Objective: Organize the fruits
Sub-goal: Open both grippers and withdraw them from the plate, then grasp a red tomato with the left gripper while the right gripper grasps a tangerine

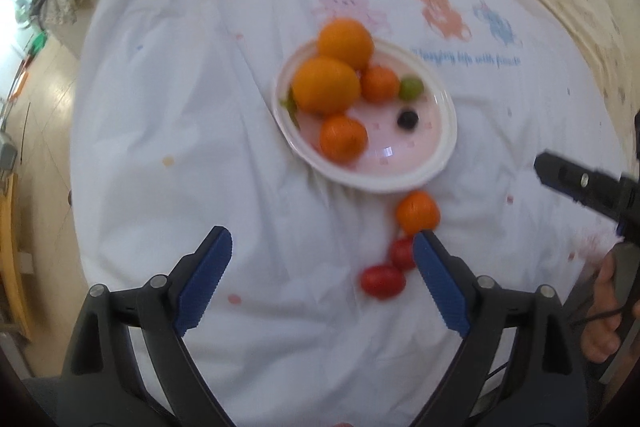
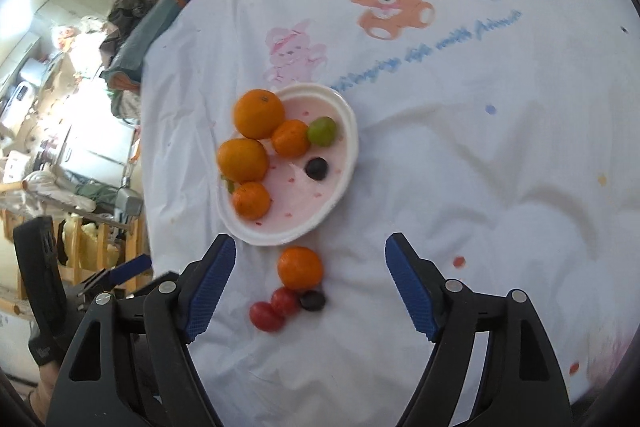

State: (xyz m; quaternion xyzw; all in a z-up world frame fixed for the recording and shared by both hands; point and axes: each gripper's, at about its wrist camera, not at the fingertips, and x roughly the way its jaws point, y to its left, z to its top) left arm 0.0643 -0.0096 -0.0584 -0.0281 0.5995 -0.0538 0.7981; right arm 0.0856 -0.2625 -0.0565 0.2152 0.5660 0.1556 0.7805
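The plate (image 2: 352,143) held 6 fruits; at its 6 o'clock a mandarin (image 2: 300,267), 2 cherry tomatoes (image 2: 266,315) and a dark grape (image 2: 313,300) remained on the bed sheet (image 2: 460,187). Both hand-held grippers, left (image 1: 322,251) and right (image 2: 310,257), hung open and empty.

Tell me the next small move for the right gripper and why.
Probably lower the open right gripper around the loose tangerine, which lies on the cloth just outside the plate, roughly between its fingers. Two red tomatoes and a dark grape also wait beside it.

Oranges (image 2: 256,131) in plate (image 2: 352,131); tomatoes (image 2: 276,309) before it
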